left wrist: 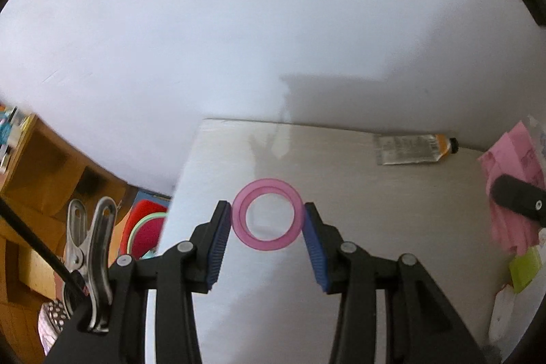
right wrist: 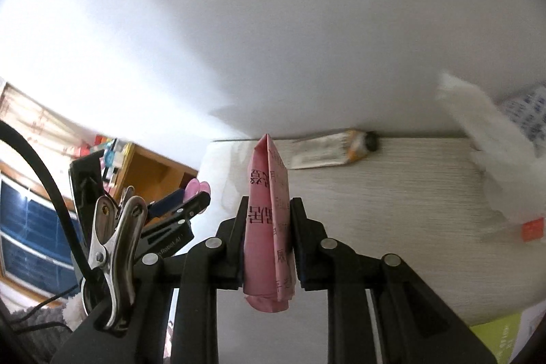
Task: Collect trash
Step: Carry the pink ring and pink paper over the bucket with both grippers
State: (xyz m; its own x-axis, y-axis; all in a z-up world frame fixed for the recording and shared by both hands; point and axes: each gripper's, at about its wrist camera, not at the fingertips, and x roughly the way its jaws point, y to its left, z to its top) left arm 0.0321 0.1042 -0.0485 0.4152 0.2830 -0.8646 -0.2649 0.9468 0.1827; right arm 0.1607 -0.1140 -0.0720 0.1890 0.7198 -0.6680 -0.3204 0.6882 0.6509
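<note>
Trash is already in both claws, lifted above the worktop (left wrist: 341, 166): the left claw (left wrist: 268, 220) pinches a pink ring (left wrist: 268, 214) across its width, and the right claw (right wrist: 268, 227) is clamped on a folded pink paper (right wrist: 268, 227), long axis along the fingers. A tube (left wrist: 414, 149) lies at the far edge, crosswise, probably nearer the right claw.
</note>
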